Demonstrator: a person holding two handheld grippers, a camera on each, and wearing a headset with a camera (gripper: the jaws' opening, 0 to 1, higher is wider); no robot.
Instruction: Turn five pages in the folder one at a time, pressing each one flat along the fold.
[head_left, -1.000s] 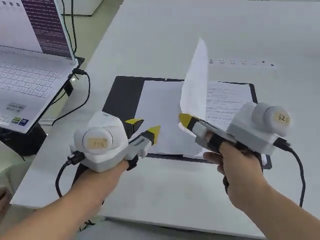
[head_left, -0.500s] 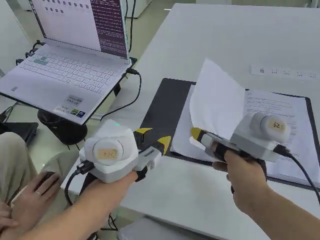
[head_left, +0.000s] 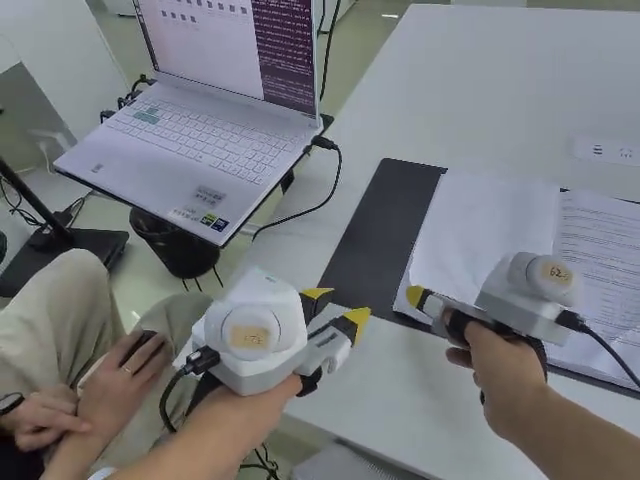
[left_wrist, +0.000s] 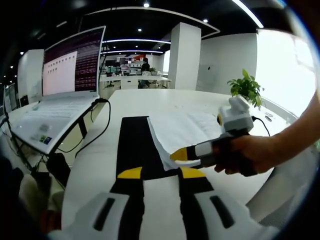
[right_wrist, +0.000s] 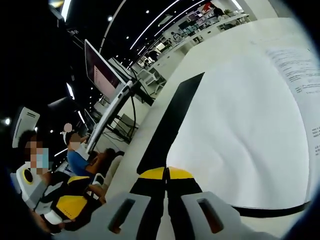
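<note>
A black folder (head_left: 383, 232) lies open on the white table (head_left: 480, 90). A blank white page (head_left: 490, 232) lies almost flat over its left half, beside a printed page (head_left: 600, 255) on the right. My right gripper (head_left: 415, 297) is shut on the blank page's near corner, low over the folder's front edge. In the right gripper view the yellow tips of that gripper (right_wrist: 166, 173) meet at the corner of the page (right_wrist: 240, 145). My left gripper (head_left: 338, 307) hovers open off the folder's near left corner, holding nothing. Its own view shows that gripper (left_wrist: 161, 173) spread before the folder (left_wrist: 131, 145).
An open laptop (head_left: 200, 150) stands on a stand left of the table, its cable (head_left: 310, 205) trailing along the table edge. A person's hand (head_left: 120, 370) rests at the lower left. A power strip (head_left: 610, 150) lies at the far right.
The page has come down from upright to nearly flat on the left side, and my right gripper sank with it. The head camera swung left.
</note>
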